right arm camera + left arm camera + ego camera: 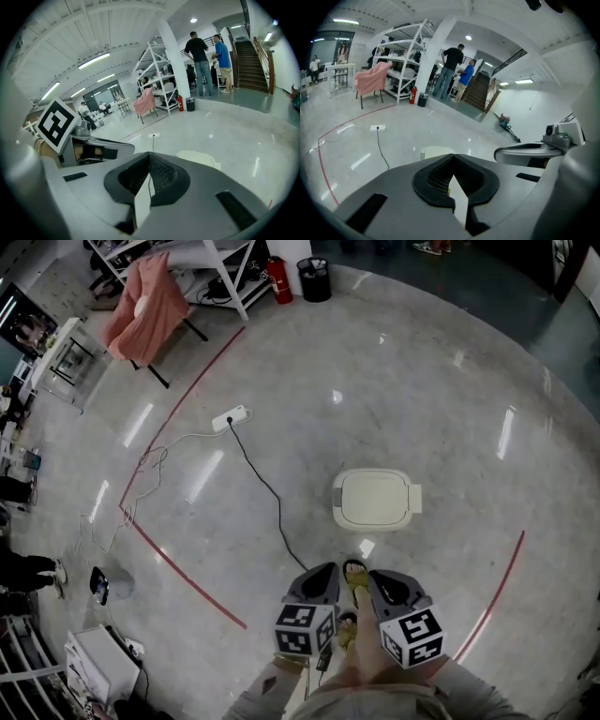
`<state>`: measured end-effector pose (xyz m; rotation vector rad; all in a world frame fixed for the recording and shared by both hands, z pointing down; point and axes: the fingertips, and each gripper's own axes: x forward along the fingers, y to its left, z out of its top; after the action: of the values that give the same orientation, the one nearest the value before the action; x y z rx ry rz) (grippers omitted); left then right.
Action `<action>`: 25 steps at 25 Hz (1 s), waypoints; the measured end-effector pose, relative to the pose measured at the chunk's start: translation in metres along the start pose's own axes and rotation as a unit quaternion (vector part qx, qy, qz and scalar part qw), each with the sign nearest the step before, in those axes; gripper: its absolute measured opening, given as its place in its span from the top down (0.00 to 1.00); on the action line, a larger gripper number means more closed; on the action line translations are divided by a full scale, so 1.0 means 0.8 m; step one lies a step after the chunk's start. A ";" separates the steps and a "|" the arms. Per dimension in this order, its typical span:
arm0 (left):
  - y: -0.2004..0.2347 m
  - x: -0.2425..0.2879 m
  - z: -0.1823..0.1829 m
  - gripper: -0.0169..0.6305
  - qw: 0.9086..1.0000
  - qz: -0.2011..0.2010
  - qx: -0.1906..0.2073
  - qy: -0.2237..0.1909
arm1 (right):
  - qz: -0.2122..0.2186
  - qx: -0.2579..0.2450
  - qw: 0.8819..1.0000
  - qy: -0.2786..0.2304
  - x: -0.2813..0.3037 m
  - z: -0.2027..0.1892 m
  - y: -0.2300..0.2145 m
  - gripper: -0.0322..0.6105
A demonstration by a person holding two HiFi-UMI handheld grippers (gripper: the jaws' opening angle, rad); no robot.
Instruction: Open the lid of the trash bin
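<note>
Approach is your step: left gripper [324, 572] and right gripper [373, 577], closed and empty, must reach the trash bin [377, 525] and its shut lid [373, 495].

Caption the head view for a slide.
Left tool and right tool, both shut, hover short of the closed cream trash bin.
</note>
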<state>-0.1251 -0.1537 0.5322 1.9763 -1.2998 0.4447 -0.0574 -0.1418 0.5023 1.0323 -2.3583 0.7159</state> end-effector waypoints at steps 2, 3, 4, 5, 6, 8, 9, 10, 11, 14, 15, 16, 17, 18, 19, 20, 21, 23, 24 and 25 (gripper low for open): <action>0.011 0.025 0.002 0.97 1.000 0.002 -0.003 0.005 | 0.001 0.006 1.000 0.006 0.017 0.000 -0.012 0.95; 0.016 0.038 0.004 0.97 1.000 0.003 -0.003 0.007 | 0.001 0.009 1.000 0.009 0.025 0.000 -0.017 0.95; 0.022 0.050 0.004 0.97 1.000 0.005 -0.003 0.010 | 0.002 0.011 1.000 0.012 0.033 -0.001 -0.021 0.95; 0.029 0.063 0.004 0.97 1.000 0.008 -0.002 0.013 | 0.002 0.013 1.000 0.015 0.041 -0.003 -0.026 0.95; 0.036 0.076 0.003 0.97 1.000 0.012 0.000 0.016 | 0.003 0.015 1.000 0.019 0.049 -0.005 -0.031 0.95; 0.051 0.101 0.000 0.97 1.000 0.018 0.001 0.024 | 0.004 0.019 0.999 0.026 0.066 -0.011 -0.040 0.95; 0.058 0.113 -0.004 0.97 0.999 0.021 0.001 0.029 | 0.005 0.021 0.999 0.030 0.074 -0.014 -0.044 0.95; 0.066 0.124 -0.008 0.97 0.999 0.023 0.000 0.034 | 0.006 0.022 0.999 0.033 0.082 -0.017 -0.048 0.95; 0.073 0.135 -0.012 0.97 0.999 0.026 -0.003 0.040 | 0.007 0.022 0.999 0.036 0.090 -0.020 -0.052 0.95; 0.094 0.165 -0.023 0.97 0.998 0.034 -0.017 0.055 | 0.010 0.026 0.999 0.046 0.109 -0.030 -0.062 0.95; 0.100 0.174 -0.027 0.97 0.997 0.037 -0.022 0.059 | 0.012 0.029 0.998 0.050 0.115 -0.034 -0.065 0.95; 0.107 0.184 -0.031 0.97 0.997 0.040 -0.027 0.063 | 0.013 0.032 0.998 0.054 0.119 -0.038 -0.069 0.95; 0.113 0.195 -0.035 0.97 0.996 0.043 -0.030 0.066 | 0.014 0.035 0.998 0.058 0.124 -0.043 -0.073 0.95; 0.119 0.207 -0.038 0.97 0.996 0.046 -0.034 0.070 | 0.014 0.037 0.997 0.062 0.129 -0.048 -0.077 0.95; 0.126 0.219 -0.042 0.97 0.995 0.048 -0.037 0.075 | 0.014 0.039 0.997 0.066 0.133 -0.053 -0.081 0.95; 0.132 0.230 -0.044 0.97 0.995 0.050 -0.040 0.079 | 0.014 0.040 0.997 0.069 0.138 -0.057 -0.085 0.95; 0.137 0.241 -0.047 0.97 0.994 0.051 -0.042 0.083 | 0.014 0.041 0.996 0.073 0.142 -0.062 -0.088 0.95; 0.149 0.262 -0.052 0.97 0.994 0.052 -0.047 0.089 | 0.015 0.044 0.996 0.082 0.151 -0.072 -0.092 0.95; 0.154 0.272 -0.054 0.97 0.993 0.053 -0.051 0.092 | 0.016 0.046 0.995 0.086 0.155 -0.077 -0.094 0.95; 0.159 0.281 -0.056 0.97 0.992 0.055 -0.056 0.096 | 0.016 0.047 0.995 0.090 0.159 -0.081 -0.097 0.95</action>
<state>-0.1377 -0.2973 0.7516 1.7312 -1.2858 0.5867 -0.0624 -0.2134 0.6479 0.9284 -2.2096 0.9009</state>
